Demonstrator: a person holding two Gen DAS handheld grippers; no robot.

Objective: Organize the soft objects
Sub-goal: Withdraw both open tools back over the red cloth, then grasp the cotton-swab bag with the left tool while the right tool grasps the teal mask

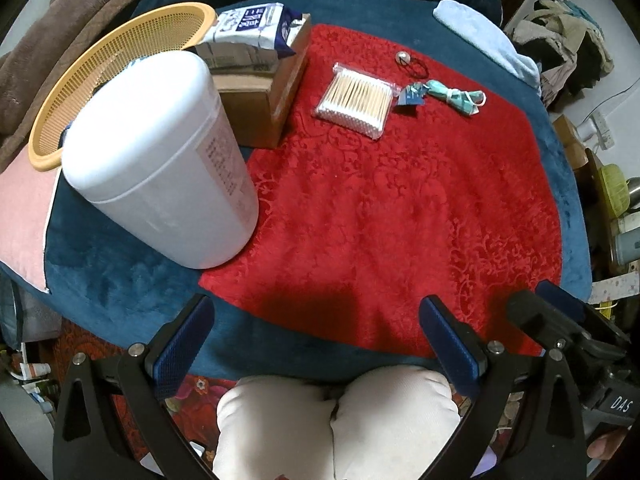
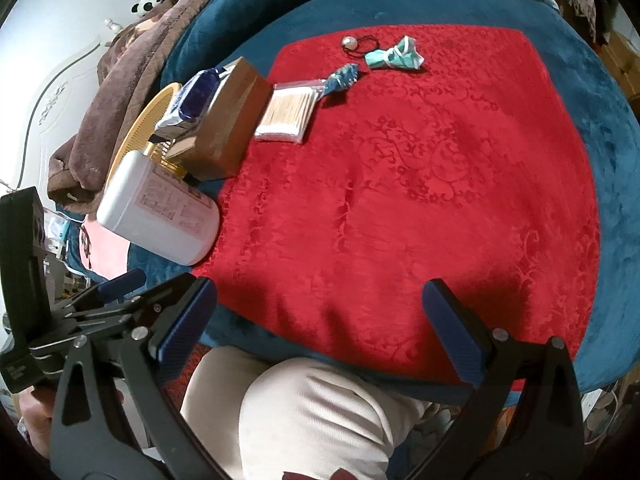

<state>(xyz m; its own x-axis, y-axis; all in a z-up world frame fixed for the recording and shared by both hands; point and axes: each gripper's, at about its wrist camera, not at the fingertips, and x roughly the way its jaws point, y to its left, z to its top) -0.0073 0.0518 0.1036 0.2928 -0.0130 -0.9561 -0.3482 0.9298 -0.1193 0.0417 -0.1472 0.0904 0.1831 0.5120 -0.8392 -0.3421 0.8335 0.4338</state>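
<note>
On the red cloth lie a clear pack of cotton swabs, a crumpled teal face mask, a small blue wrapper and a black hair tie with a pearl bead, all at the far side. My left gripper hangs open over the near edge, empty. My right gripper is also open and empty at the near edge, far from the items.
A big white plastic jar stands at left beside an orange mesh basket. A cardboard box bears a tissue pack. The person's knees sit below the grippers. A blue towel lies far right.
</note>
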